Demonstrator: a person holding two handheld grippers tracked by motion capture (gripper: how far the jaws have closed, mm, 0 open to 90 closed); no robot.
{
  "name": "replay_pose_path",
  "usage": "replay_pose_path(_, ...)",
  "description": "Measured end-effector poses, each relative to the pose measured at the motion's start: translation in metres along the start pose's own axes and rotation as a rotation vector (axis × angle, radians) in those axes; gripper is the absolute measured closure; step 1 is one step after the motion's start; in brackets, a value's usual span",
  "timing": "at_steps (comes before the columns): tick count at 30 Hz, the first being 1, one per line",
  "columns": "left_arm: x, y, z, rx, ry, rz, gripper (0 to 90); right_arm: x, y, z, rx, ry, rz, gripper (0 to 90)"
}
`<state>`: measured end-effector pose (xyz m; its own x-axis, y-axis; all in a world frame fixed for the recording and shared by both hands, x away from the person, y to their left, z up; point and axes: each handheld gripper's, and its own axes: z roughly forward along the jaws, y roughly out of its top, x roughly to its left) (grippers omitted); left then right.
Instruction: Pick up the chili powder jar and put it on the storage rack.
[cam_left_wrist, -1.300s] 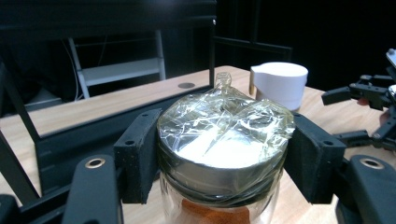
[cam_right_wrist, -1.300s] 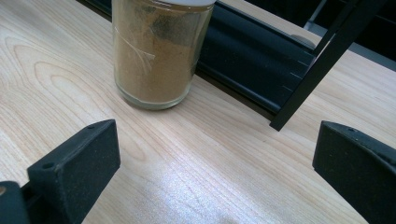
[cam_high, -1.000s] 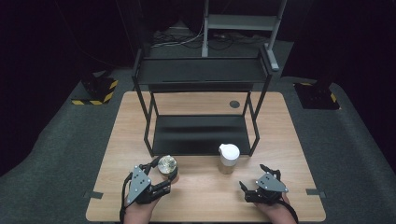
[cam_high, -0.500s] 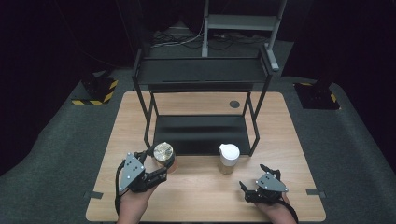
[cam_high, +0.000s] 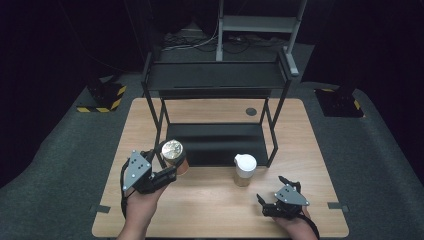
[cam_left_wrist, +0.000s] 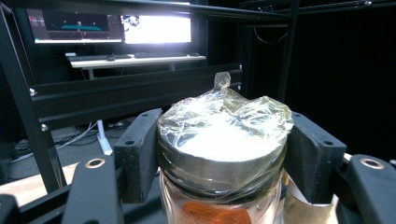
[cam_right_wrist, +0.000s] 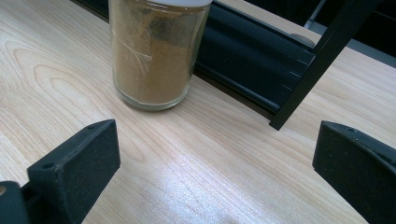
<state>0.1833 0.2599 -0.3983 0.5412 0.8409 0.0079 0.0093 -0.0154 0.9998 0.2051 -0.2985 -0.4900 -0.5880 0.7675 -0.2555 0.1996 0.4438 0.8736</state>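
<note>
1. Left tongs (cam_high: 172, 172) held up off the worktop (cam_high: 210, 210), pointing forward and right, grey three-cornered plate on top tilted toward the camera.
2. Jaws closed against both sides of a foil-capped jar (cam_high: 174, 156), pads pressing just under its cap in the left gripper view (cam_left_wrist: 223, 154).
3. Left hand (cam_high: 142, 200) wrapped round the handle, forearm entering from the bottom edge.
4. Right tongs (cam_high: 265, 205) low over the worktop, pointing left and slightly forward.
5. Jaws spread wide apart, nothing between them, in the right gripper view (cam_right_wrist: 210, 172).
6. Right hand (cam_high: 295, 225) behind the tongs, near the bottom edge.
</note>
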Motion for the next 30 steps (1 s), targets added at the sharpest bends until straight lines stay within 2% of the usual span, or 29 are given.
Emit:
replay_pose_path(11,0.003,0.013,0.012,-0.023,0.007,0.017,34.3,0.0,0.0,0.0,0.001,-0.001,-0.001,0.0)
replay_pose_path(20,0.005,0.029,0.022,-0.047,0.012,0.04,34.3,0.0,0.001,0.0,0.006,0.002,-0.006,0.0)
replay_pose_path(30,0.008,0.045,0.033,-0.083,0.016,0.037,34.3,-0.001,0.0,0.0,0.001,0.001,0.004,0.0)
